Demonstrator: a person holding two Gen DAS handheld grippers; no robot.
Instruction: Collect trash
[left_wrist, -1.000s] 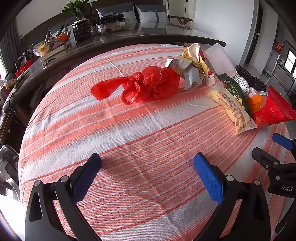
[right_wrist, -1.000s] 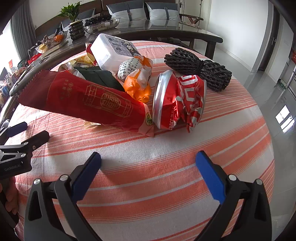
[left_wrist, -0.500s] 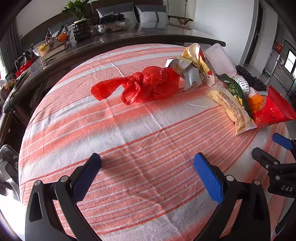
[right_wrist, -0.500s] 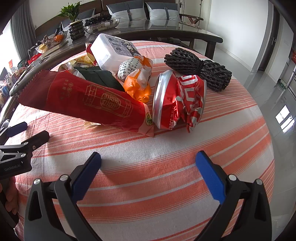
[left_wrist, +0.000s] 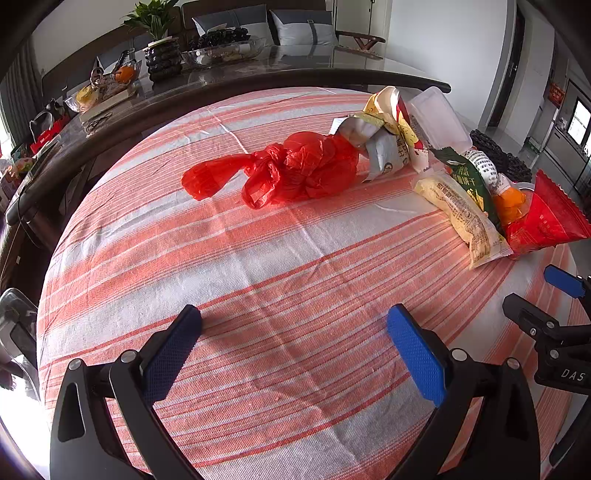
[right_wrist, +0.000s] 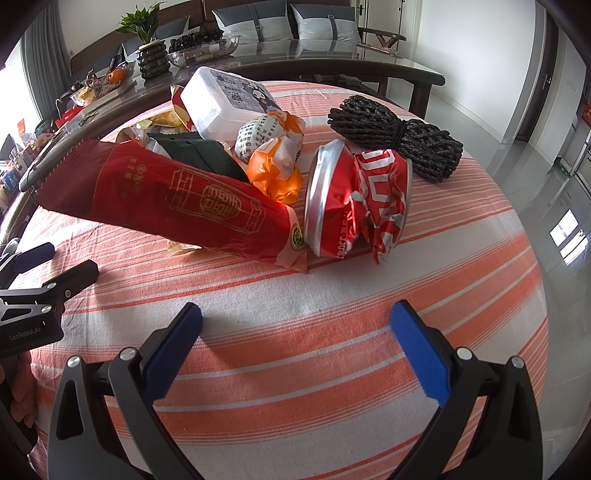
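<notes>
Left wrist view: the left gripper (left_wrist: 293, 332) hovers low over the striped tabletop (left_wrist: 258, 266), its blue fingers (left_wrist: 171, 350) spread wide with nothing between them. A crumpled red plastic bag (left_wrist: 291, 170) lies ahead and slightly left of centre, well apart from the fingers, its long axis running left to right across the view. Right of it the litter trails on: a pale wrapper (left_wrist: 384, 147), a yellow snack packet (left_wrist: 461, 218) and a red snack bag (left_wrist: 543, 221) angled toward the right edge. The right gripper's tip (left_wrist: 561, 280) pokes in there, close to that red snack bag. The bag's mouth cannot be made out, and the far pile is cut off by the frame.

Right wrist view: the right gripper (right_wrist: 295, 336) sits near the tabletop edge, fingers (right_wrist: 419, 354) likewise wide apart and empty. Straight ahead a crushed red can (right_wrist: 354, 210) lies on its side, rim facing left, touching the long red snack bag (right_wrist: 166, 199), which slants from upper left to lower right. Behind them sit an orange wrapper (right_wrist: 277, 166), a white lidded box (right_wrist: 229, 99) and a coil of black rope (right_wrist: 399, 136). By this view the right hand is the nearer to the can and snack bag; the left gripper (right_wrist: 40, 284) shows at the left edge. What lies beneath the red snack bag is hidden.
</notes>
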